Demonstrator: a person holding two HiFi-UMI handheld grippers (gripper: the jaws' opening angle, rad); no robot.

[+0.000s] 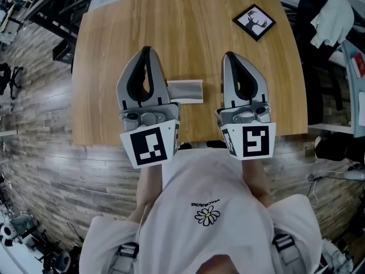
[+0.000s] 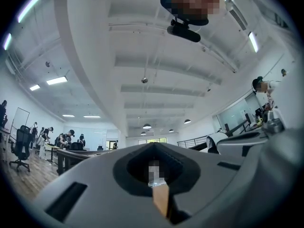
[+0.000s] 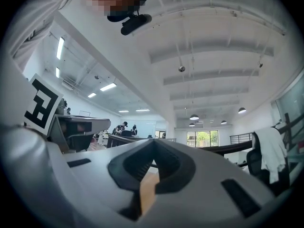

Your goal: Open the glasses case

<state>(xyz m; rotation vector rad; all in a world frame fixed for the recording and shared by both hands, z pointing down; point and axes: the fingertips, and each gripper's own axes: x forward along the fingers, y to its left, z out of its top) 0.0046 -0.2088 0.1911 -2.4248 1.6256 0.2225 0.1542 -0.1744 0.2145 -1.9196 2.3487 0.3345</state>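
Head view: the bench is a light wood-grain top with rounded corners that fills the upper middle of the frame. It stands on a grey-brown plank floor.

The glasses case, grey and rectangular, lies flat on the bench at centre frame, towards the near edge. Its left end is hidden behind the left tool. Whether the two touch cannot be told.

A black square card with a white deer figure sits at the upper right of the bench, well apart from the case.

Tools: the left tool and the right tool are held side by side over the near half of the bench, with the case between them in the frame. The jaws of each are together at the tips, with nothing gripped. Left gripper view: the left tool is closed, and only a strip of wood shows through the loop behind the tips. Right gripper view: the same holds for the right tool.

Room: a white beamed ceiling carries strip lights and round pendant lamps. People stand at desks at far left. A bright window shows at the far end. A white garment hangs over a chair at lower right.
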